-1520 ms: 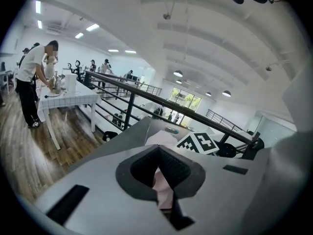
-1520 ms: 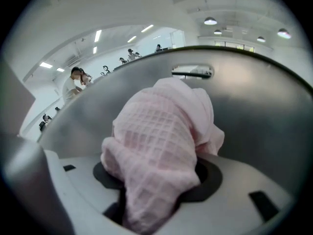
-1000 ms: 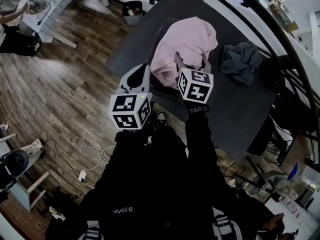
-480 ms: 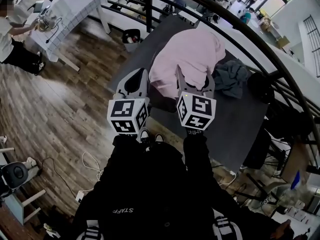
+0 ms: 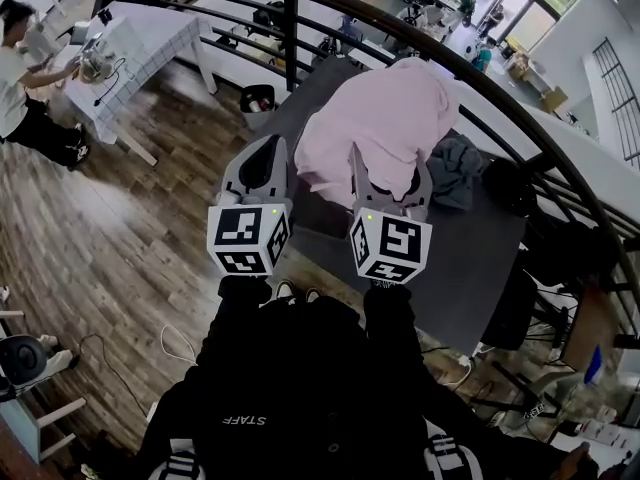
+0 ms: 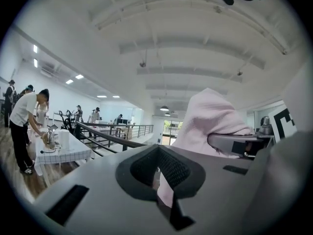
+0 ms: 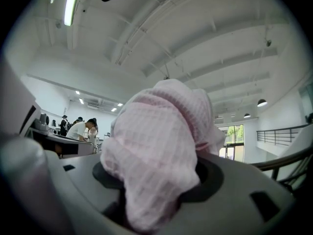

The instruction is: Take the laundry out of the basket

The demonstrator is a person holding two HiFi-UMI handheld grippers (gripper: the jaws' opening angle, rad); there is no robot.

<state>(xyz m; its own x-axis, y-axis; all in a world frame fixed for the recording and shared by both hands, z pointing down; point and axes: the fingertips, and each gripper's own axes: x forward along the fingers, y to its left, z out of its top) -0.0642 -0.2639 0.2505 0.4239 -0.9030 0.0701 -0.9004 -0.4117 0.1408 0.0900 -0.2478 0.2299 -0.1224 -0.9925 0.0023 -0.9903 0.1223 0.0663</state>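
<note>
A large pink garment (image 5: 385, 113) hangs bunched above the dark table (image 5: 470, 258), and both grippers hold it. My left gripper (image 5: 262, 163) is shut on a thin edge of it; the pink cloth (image 6: 210, 116) shows in the seam between the jaws of the left gripper (image 6: 159, 173). My right gripper (image 5: 390, 180) is shut on a thick wad, and this pink fabric (image 7: 156, 131) bulges out of the right gripper (image 7: 156, 180). Both point level, side by side. The basket is hidden beneath the hanging garment.
A grey garment (image 5: 458, 168) and a dark heap (image 5: 510, 183) lie on the table to the right. A dark curved railing (image 5: 330, 8) runs behind. At the upper left a person (image 5: 20, 78) stands at a white table (image 5: 140, 38); a small bin (image 5: 258, 98) stands nearby.
Both grippers have risen together, lifting the pink garment higher off the table. The head view has tilted up, so more of the railing and the room shows.
</note>
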